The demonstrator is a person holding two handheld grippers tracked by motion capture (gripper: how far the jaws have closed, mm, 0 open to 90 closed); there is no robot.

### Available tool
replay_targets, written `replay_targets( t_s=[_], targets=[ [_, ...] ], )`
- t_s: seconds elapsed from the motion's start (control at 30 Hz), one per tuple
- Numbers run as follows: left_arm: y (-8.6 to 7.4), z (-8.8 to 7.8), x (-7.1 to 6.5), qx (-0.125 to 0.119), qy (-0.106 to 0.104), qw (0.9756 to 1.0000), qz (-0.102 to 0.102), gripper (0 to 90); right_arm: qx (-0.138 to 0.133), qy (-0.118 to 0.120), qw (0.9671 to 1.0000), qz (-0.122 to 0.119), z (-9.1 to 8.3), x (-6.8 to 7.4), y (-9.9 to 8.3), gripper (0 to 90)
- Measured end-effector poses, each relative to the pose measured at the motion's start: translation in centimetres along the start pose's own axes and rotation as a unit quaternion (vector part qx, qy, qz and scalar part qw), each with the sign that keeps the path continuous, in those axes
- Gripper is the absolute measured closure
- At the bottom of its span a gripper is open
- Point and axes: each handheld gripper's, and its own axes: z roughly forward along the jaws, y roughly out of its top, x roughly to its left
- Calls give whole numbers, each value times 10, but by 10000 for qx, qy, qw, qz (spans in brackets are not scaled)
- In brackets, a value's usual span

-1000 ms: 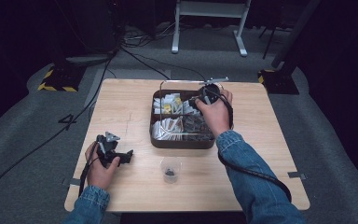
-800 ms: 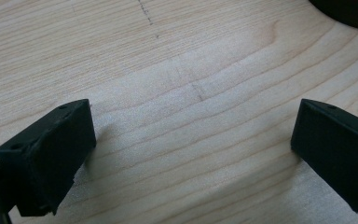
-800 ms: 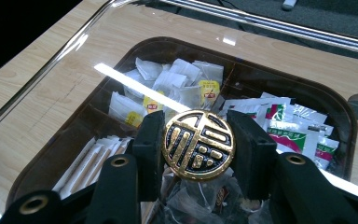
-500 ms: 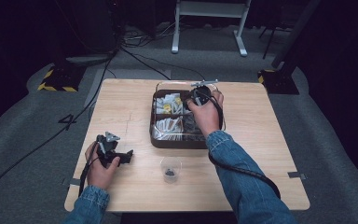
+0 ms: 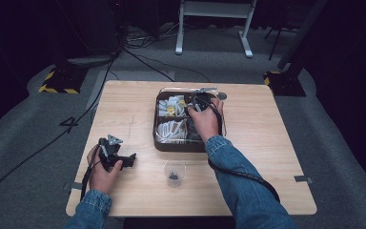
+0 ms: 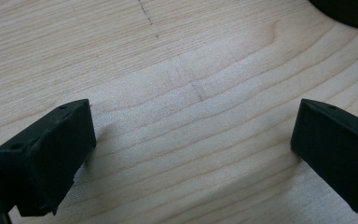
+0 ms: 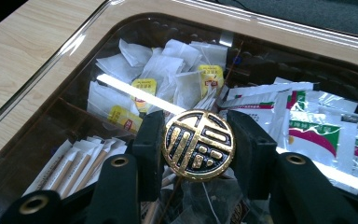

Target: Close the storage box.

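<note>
A dark compartment box [image 5: 156,138] sits mid-table under a clear lid [image 7: 74,60]. The lid carries a round black-and-gold knob [image 7: 198,144], and my right gripper [image 7: 198,140] is shut on it, one black jaw on each side. In the high view the right gripper [image 5: 201,101] is over the box's far right part. Through the lid I see white and yellow tea bags [image 7: 163,70], green-and-white sachets [image 7: 317,126] and paper stick packets [image 7: 79,163]. My left gripper [image 5: 124,160] rests on the table at the front left; its jaws stand wide apart over bare wood [image 6: 191,144], open and empty.
A small clear cup [image 5: 174,174] with something dark at its bottom stands in front of the box. The wooden table [image 5: 267,157] has bare room right of the box. Cables and a metal stand lie on the floor beyond the far edge.
My right hand has shifted left and sunk toward the box while keeping hold of the knob. The left hand has stayed where it was.
</note>
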Motion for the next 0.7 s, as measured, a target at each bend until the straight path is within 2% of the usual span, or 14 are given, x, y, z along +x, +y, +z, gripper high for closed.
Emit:
replay_targets(
  t_s=[0.7],
  targets=[
    [0, 0, 0, -1, -1, 10000, -5, 2, 176, -32, 9998, -54, 23, 4, -9, 592]
  ],
)
